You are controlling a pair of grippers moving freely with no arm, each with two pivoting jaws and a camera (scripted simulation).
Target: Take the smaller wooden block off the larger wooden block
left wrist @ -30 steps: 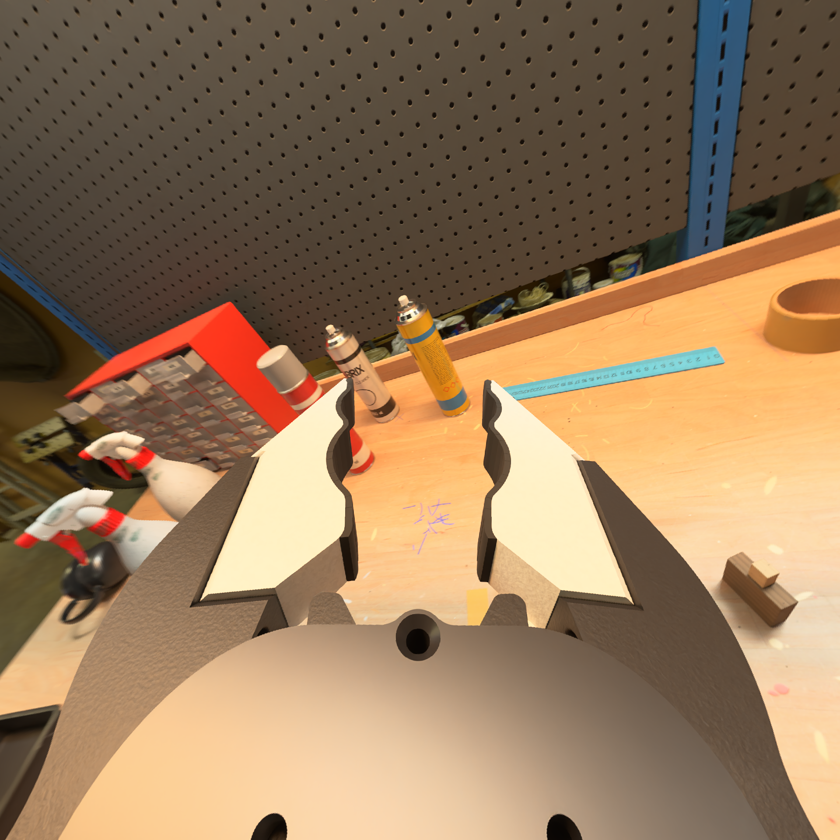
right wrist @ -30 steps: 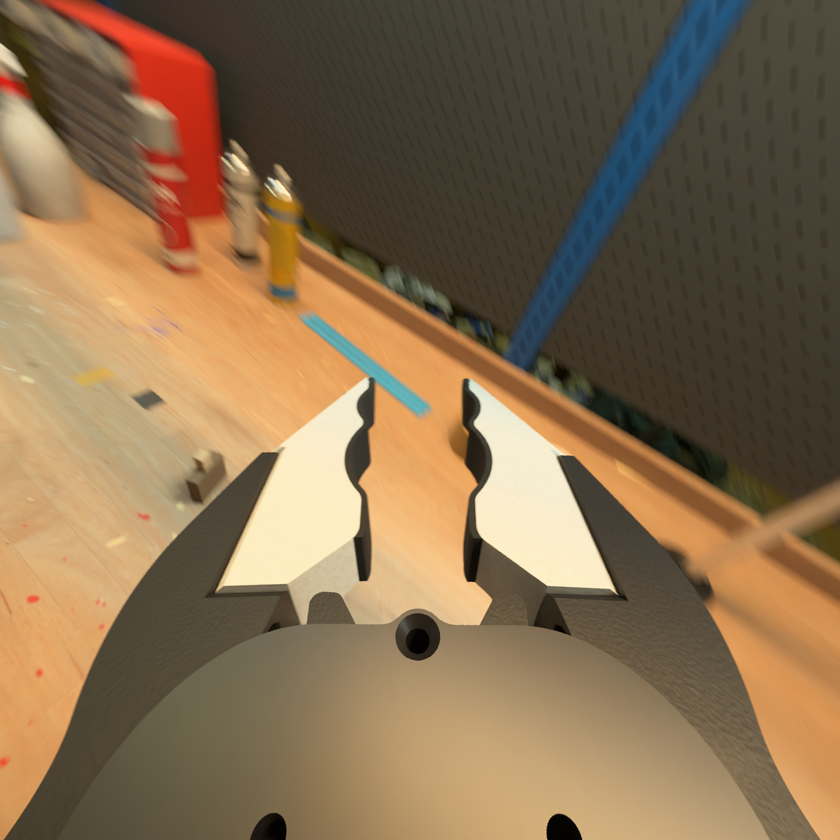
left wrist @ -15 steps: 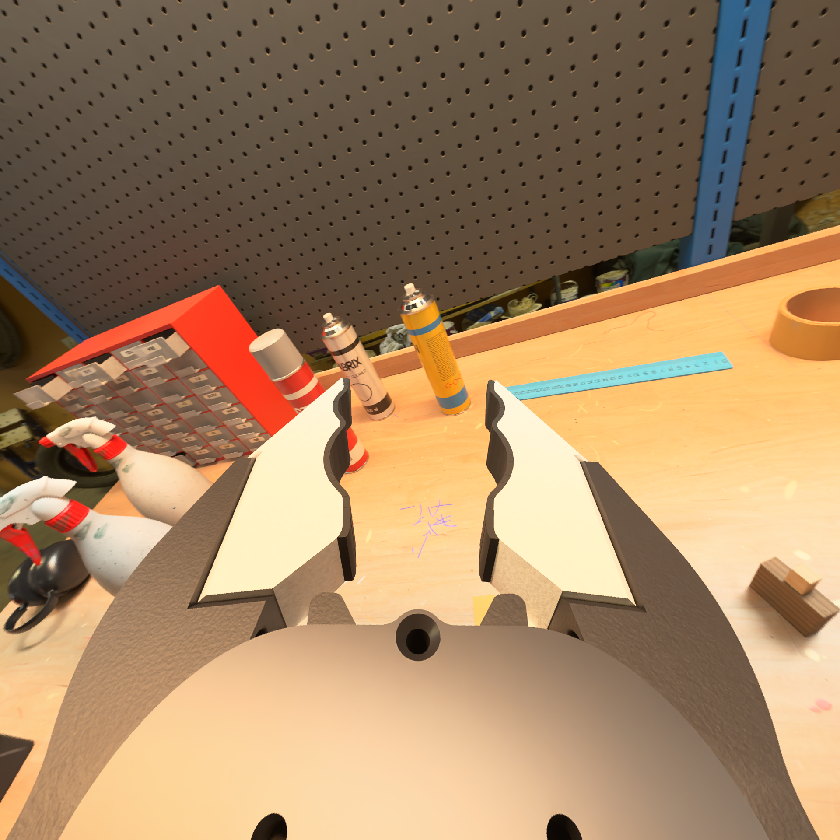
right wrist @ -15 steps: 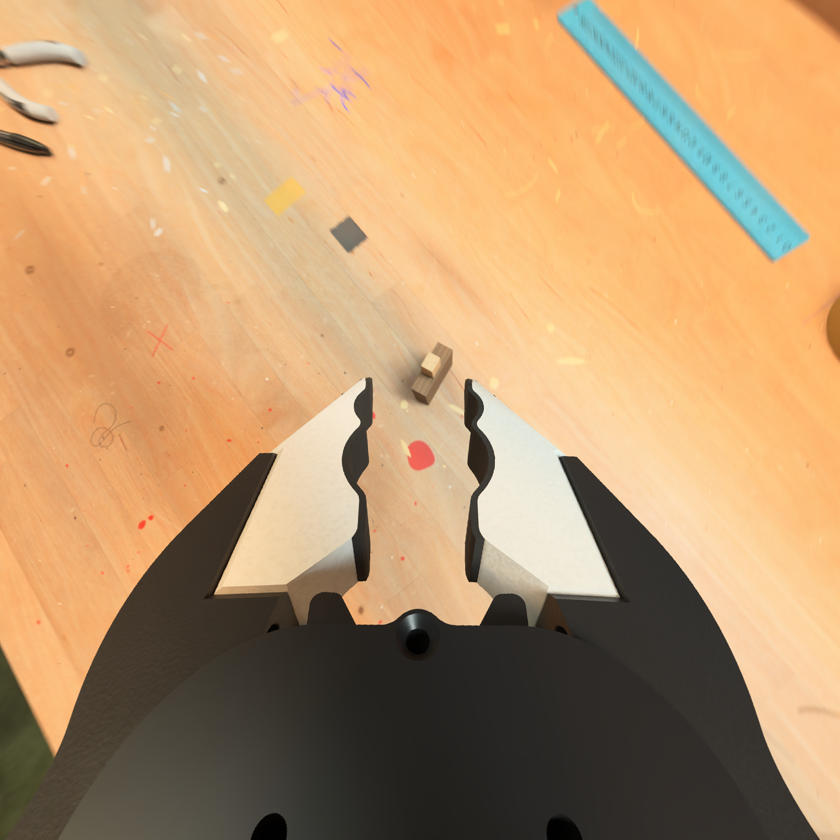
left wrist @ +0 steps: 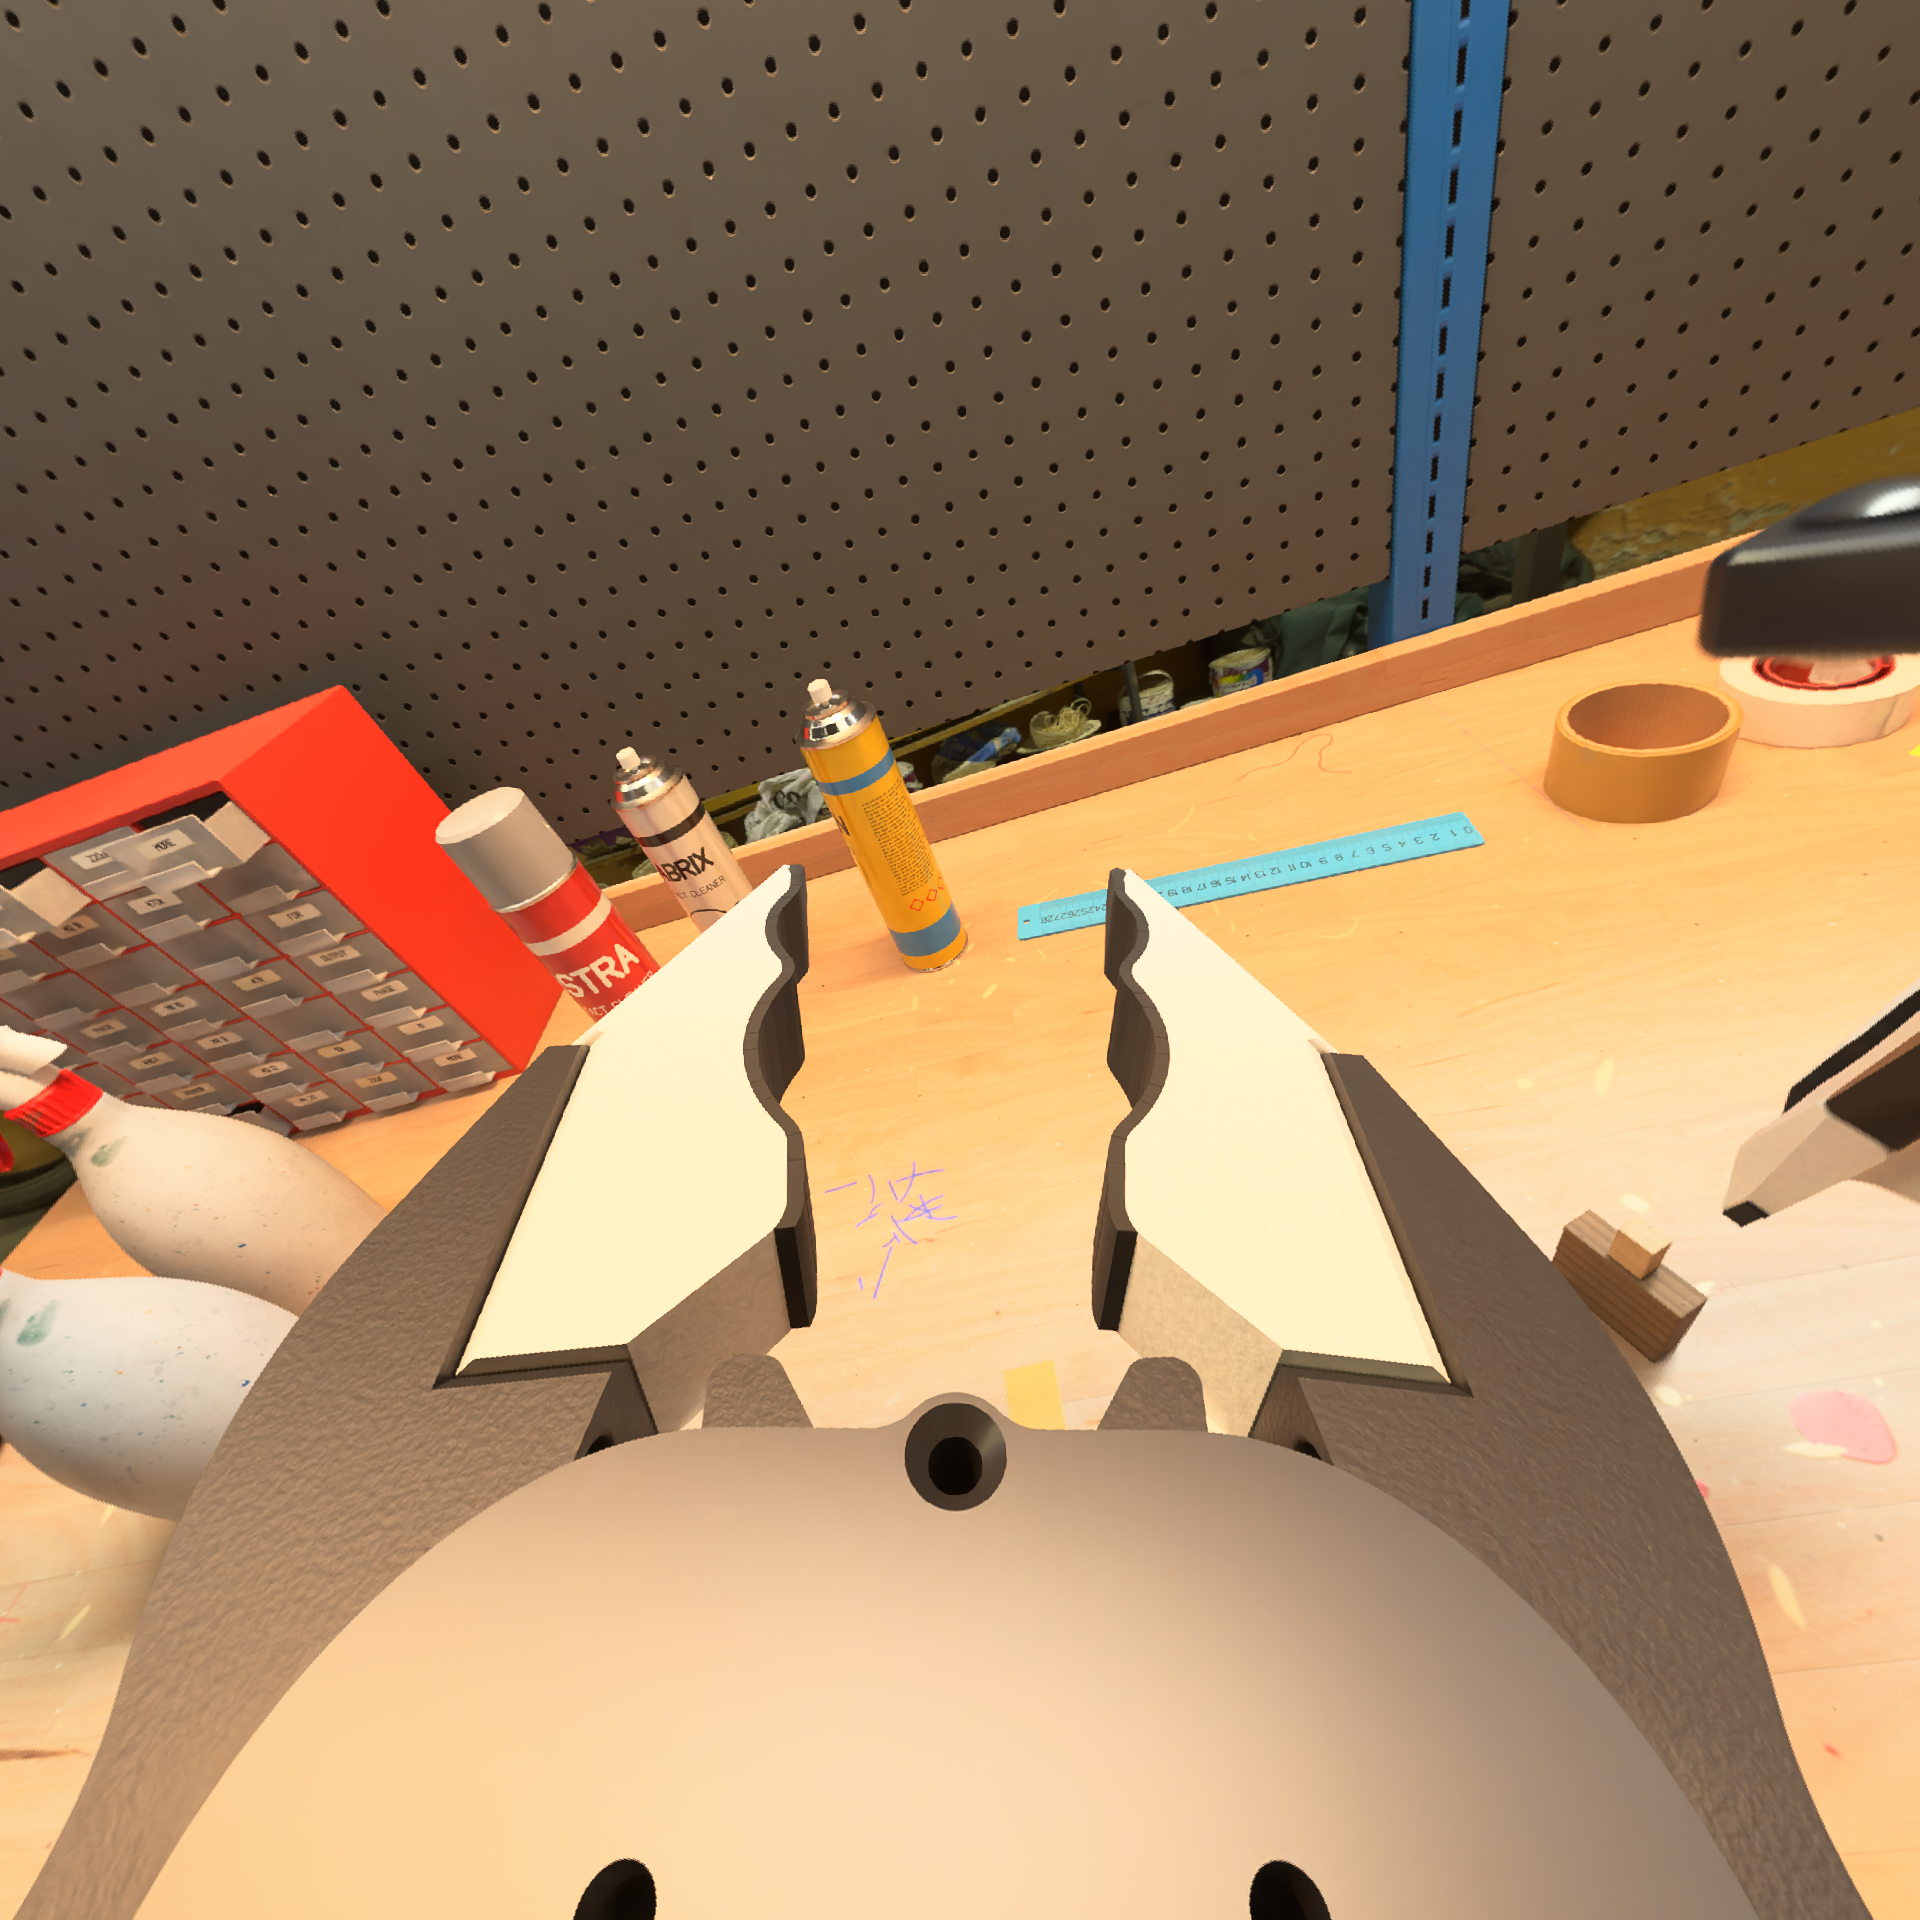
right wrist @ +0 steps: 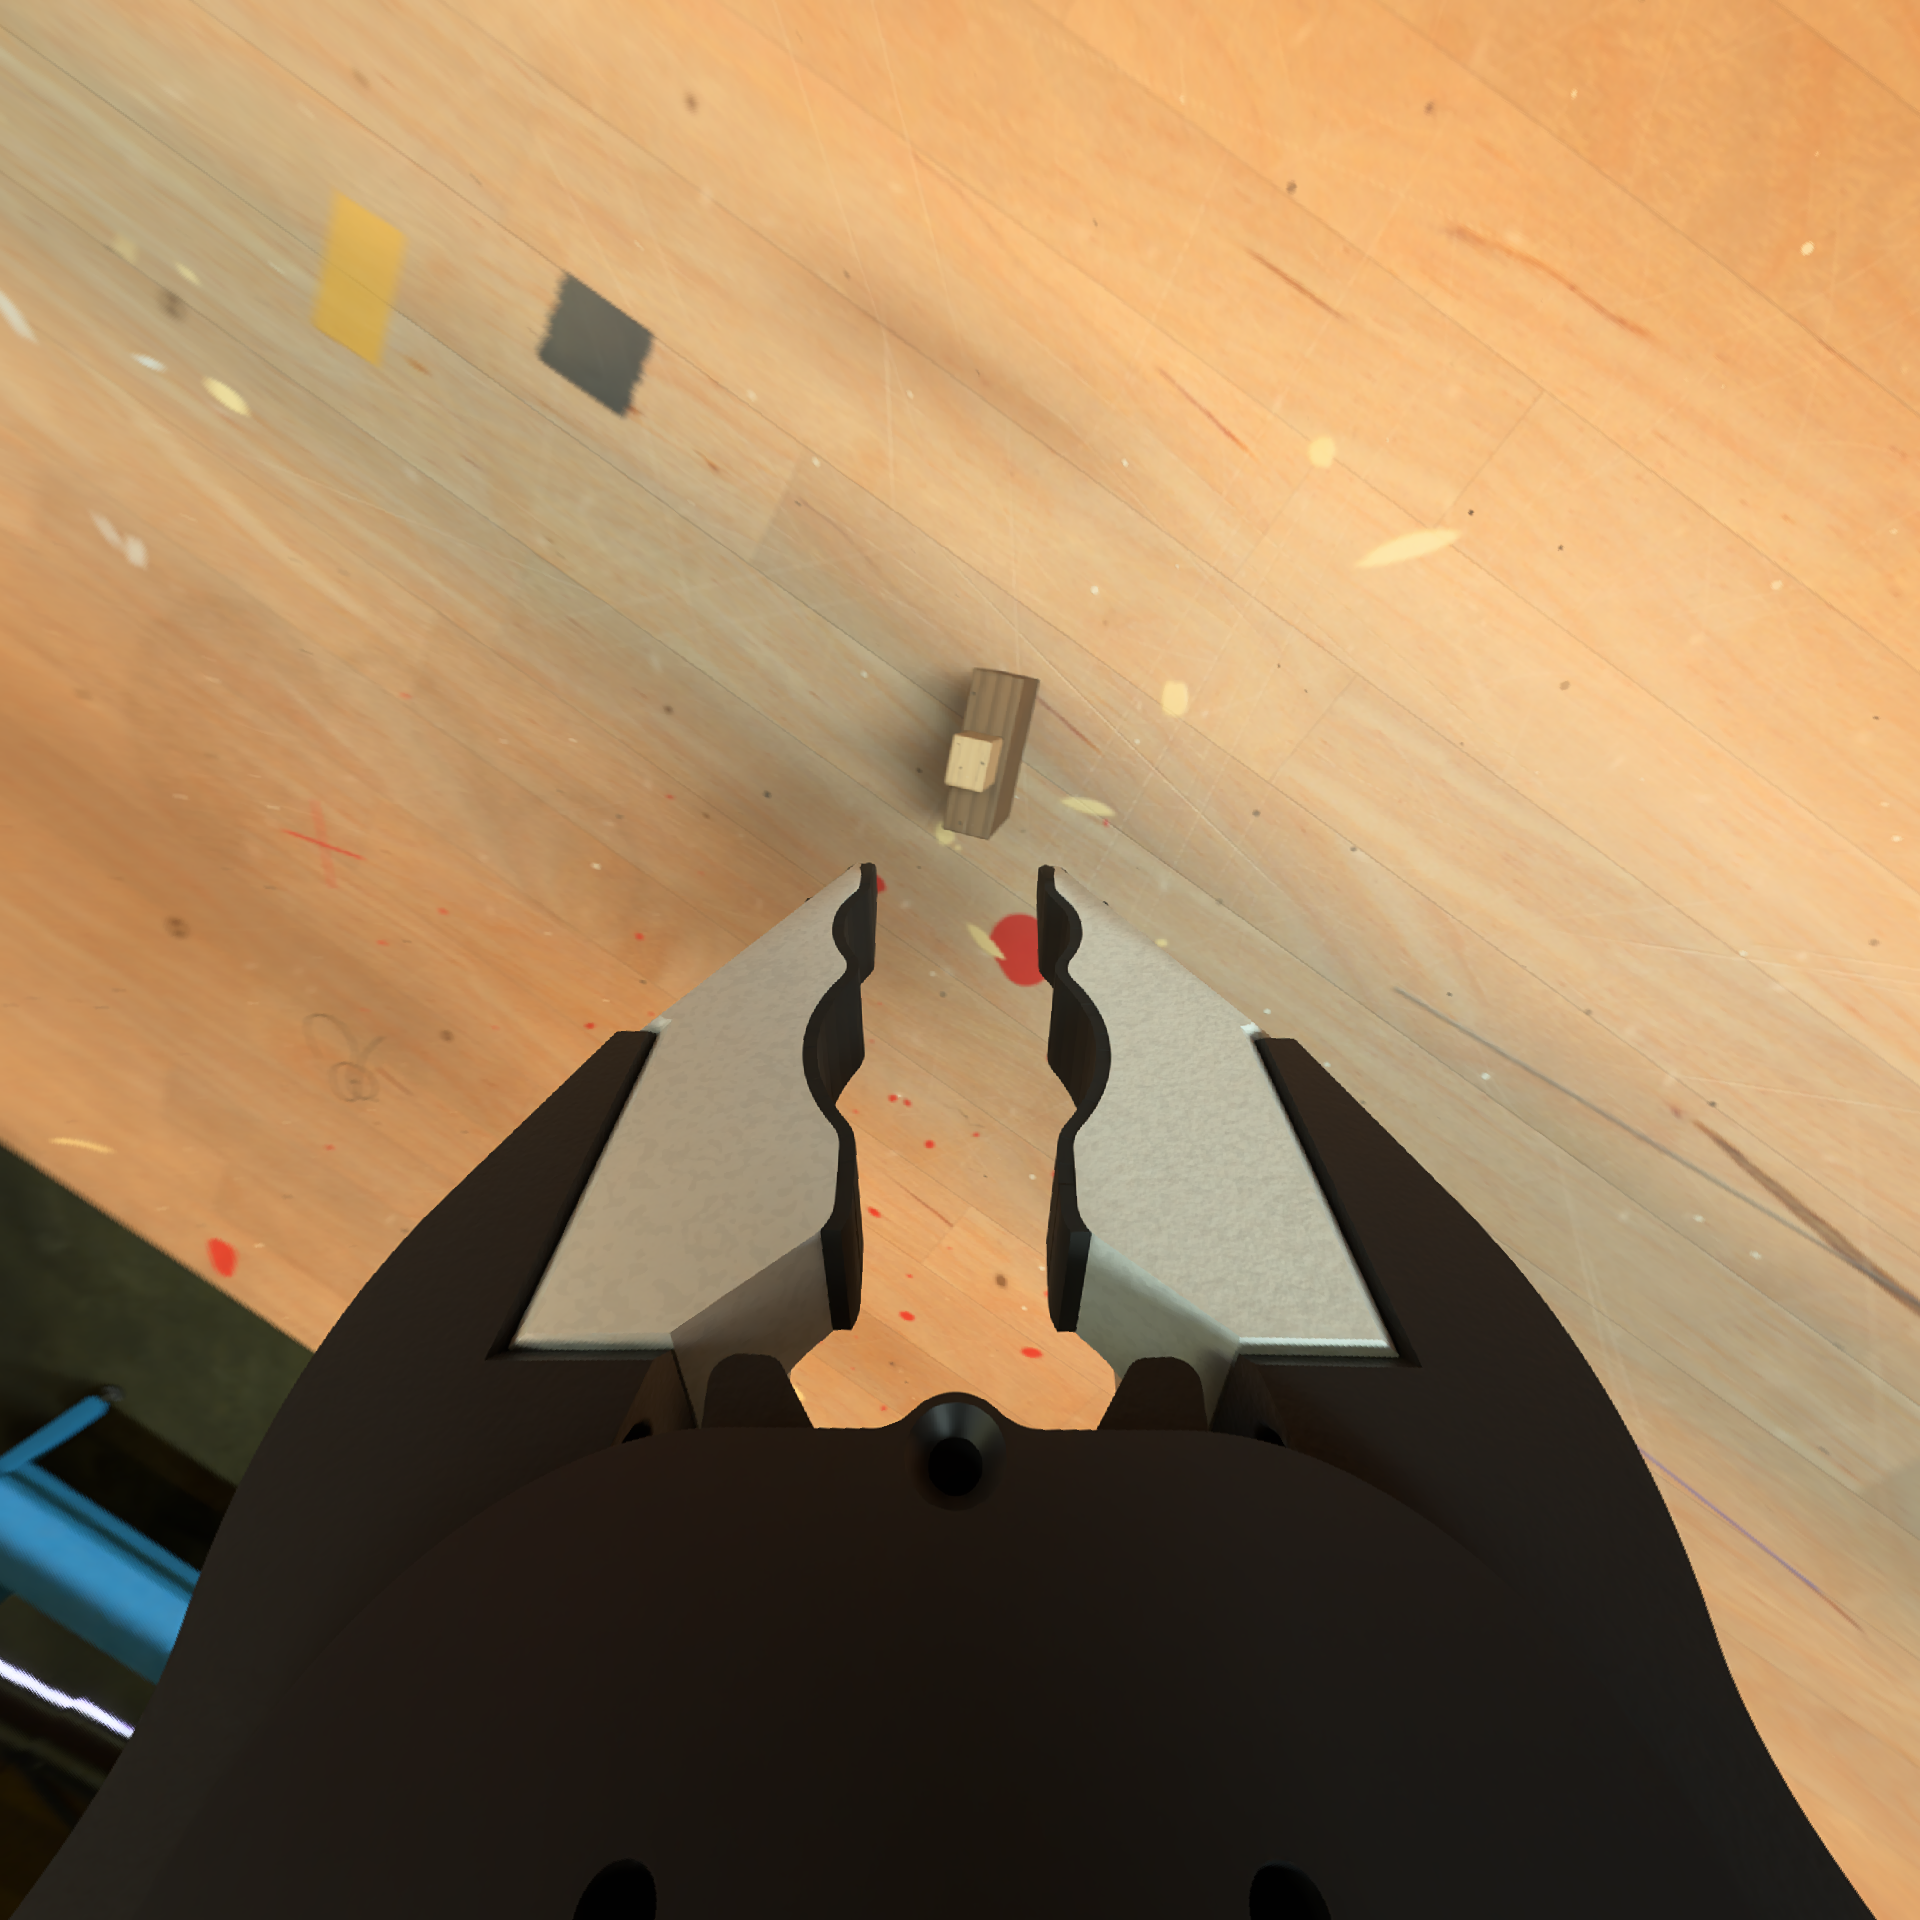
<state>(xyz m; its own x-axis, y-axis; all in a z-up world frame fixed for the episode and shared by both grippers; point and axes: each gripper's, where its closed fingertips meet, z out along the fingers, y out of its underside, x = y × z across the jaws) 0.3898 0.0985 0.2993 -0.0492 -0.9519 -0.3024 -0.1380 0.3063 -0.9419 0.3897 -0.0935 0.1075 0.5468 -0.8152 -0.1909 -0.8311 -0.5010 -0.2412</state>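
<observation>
A small pale wooden block [right wrist: 974,762] sits on top of a larger, darker wooden block [right wrist: 1000,712] on the workbench. In the right wrist view my right gripper [right wrist: 956,878] is open and empty, pointing down, its tips just short of the blocks. In the left wrist view the same small block [left wrist: 1640,1250] sits on the large block [left wrist: 1621,1294] at the right, with the right gripper's fingers [left wrist: 1808,1132] hovering just above and right of them. My left gripper [left wrist: 954,883] is open and empty, well left of the blocks.
Along the back stand a red drawer cabinet [left wrist: 260,935], three spray cans [left wrist: 883,831], a blue ruler [left wrist: 1247,873], a brown tape roll [left wrist: 1642,753] and a white tape roll [left wrist: 1818,701]. Two white spray bottles [left wrist: 156,1247] stand at the left. The bench edge [right wrist: 208,1278] lies lower left.
My right gripper has swung down over the bench and closed in on the blocks, and its jaws have narrowed; it now shows in the left wrist view. My left gripper has turned slightly.
</observation>
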